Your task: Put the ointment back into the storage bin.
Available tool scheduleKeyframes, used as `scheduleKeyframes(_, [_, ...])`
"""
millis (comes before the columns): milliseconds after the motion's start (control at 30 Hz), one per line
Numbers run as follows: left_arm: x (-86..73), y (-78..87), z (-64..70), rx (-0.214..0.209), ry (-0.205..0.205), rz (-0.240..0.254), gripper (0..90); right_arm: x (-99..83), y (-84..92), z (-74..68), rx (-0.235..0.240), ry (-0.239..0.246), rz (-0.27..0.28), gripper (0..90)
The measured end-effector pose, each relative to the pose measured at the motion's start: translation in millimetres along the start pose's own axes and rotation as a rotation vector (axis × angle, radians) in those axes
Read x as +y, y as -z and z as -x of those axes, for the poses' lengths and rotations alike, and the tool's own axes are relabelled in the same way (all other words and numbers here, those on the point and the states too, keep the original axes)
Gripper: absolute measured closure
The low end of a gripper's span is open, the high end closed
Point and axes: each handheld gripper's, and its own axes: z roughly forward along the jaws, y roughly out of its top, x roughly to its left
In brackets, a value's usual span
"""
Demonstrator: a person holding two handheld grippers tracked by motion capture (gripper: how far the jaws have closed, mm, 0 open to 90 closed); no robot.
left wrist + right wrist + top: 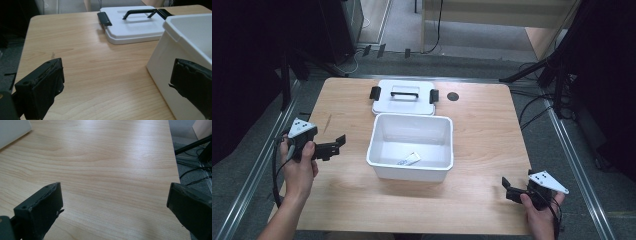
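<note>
White bin (411, 170) open at table (482, 130) centre, small packet (409, 159) inside; lid (404, 102) behind bin. Left gripper (338, 144) beside bin, right gripper (507, 188) well off; both jaws spread, empty.

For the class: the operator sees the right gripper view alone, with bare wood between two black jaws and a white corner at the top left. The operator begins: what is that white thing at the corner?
Observer: It is an open white bin, standing in the middle, to the left of your tool.
Operator: Is anything inside it?
Observer: One small white slip lies on its floor, near the front wall.
Operator: Where is its cover?
Observer: The white lid lies flat just behind the bin, with its black handle facing up.
</note>
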Motion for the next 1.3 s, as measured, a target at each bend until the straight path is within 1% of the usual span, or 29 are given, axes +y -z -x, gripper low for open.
scheduleKeyframes(100, [-14.5,2.0,-4.5,0.017,0.01,0.035,0.0,0.0,0.0,-0.1,0.0,0.001,0.0,0.2])
scheduleKeyframes(200, [-25.9,3.4,-7.6,0.022,0.013,0.055,0.0,0.0,0.0,0.0,0.0,0.0,0.0,0.2])
scheduleKeyframes(233, [-36.0,5.7,-10.7,0.024,0.017,0.072,0.0,0.0,-0.1,0.0,0.0,0.0,-0.001,0.2])
scheduleKeyframes(267, [-36.0,5.7,-10.7,0.024,0.017,0.072,0.0,0.0,-0.1,0.0,0.0,0.0,-0.001,0.2])
scheduleKeyframes(400, [-53.9,11.4,-16.5,0.044,0.027,0.108,0.0,0.2,-0.4,0.1,0.0,0.002,-0.002,0.2])
scheduleKeyframes(433, [-61.4,14.5,-19.5,0.047,0.031,0.127,0.0,0.2,-0.4,0.1,0.0,0.001,-0.003,0.2])
scheduleKeyframes(467, [-61.4,14.5,-19.5,0.047,0.031,0.127,0.0,0.2,-0.4,0.1,0.0,0.001,-0.003,0.2])
scheduleKeyframes(500, [-69.2,19.5,-22.9,0.055,0.035,0.16,0.0,0.1,-0.5,-0.1,-0.003,0.001,-0.007,0.2])
scheduleKeyframes(533, [-72.9,21.8,-24.8,0.059,0.039,0.175,0.0,0.3,-0.9,-0.2,-0.008,0.001,-0.012,0.3])
scheduleKeyframes(567, [-72.9,21.8,-24.8,0.059,0.039,0.175,0.0,0.4,-1.2,-0.7,-0.015,0.001,-0.016,0.3])
scheduleKeyframes(600, [-79.9,25.8,-28.7,0.078,0.045,0.19,0.0,0.4,-1.3,-0.9,-0.015,0.001,-0.019,0.3])
scheduleKeyframes(633, [-79.9,25.8,-28.7,0.078,0.045,0.19,0.0,0.4,-1.4,-1.1,-0.017,0.0,-0.022,0.3])
scheduleKeyframes(733, [-91.4,30.0,-34.5,0.085,0.056,0.192,0.0,0.5,-1.5,-1.1,-0.014,0.0,-0.022,0.3])
scheduleKeyframes(767, [-98.2,31.7,-37.2,0.096,0.054,0.184,0.0,0.4,-1.3,-0.9,-0.012,0.0,-0.02,0.3])
scheduleKeyframes(800, [-98.2,31.7,-37.2,0.096,0.054,0.184,0.0,0.4,-1.3,-0.9,-0.012,0.0,-0.02,0.3])
scheduleKeyframes(833, [-106.1,33.8,-40.4,0.102,0.06,0.18,0.0,0.3,-1.2,-0.8,-0.012,0.001,-0.018,0.3])
scheduleKeyframes(867, [-106.1,33.8,-40.4,0.102,0.06,0.18,0.0,0.3,-1.2,-0.8,-0.012,0.001,-0.018,0.3])
scheduleKeyframes(933, [-114.9,37.5,-44.5,0.091,0.069,0.187,0.0,0.3,-1.0,-0.7,-0.012,0.003,-0.017,0.3])
scheduleKeyframes(967, [-119.6,41.1,-47.9,0.087,0.081,0.199,0.0,0.2,-1.0,-0.8,-0.011,0.005,-0.014,0.3])
scheduleKeyframes(1067, [-122.8,46.2,-51.8,0.088,0.089,0.214,0.0,0.3,-1.1,-0.9,-0.012,0.005,-0.017,0.3])
scheduleKeyframes(1133, [-126.2,50.9,-54.0,0.109,0.062,0.213,0.0,0.3,-1.2,-1.0,-0.012,0.003,-0.018,0.3])
scheduleKeyframes(1167, [-130.5,54.8,-56.3,0.13,0.035,0.203,0.0,0.4,-1.2,-1.0,-0.011,0.002,-0.019,0.3])
scheduleKeyframes(1200, [-130.5,54.8,-56.3,0.13,0.035,0.203,0.0,0.4,-1.2,-1.0,-0.011,0.002,-0.019,0.3])
scheduleKeyframes(1267, [-135.1,58.4,-60.5,0.145,0.03,0.193,0.0,0.4,-1.1,-0.9,-0.01,0.003,-0.018,0.3])
scheduleKeyframes(1300, [-136.1,60.0,-63.2,0.148,0.034,0.192,0.0,0.3,-1.1,-0.9,-0.009,0.004,-0.018,0.3])
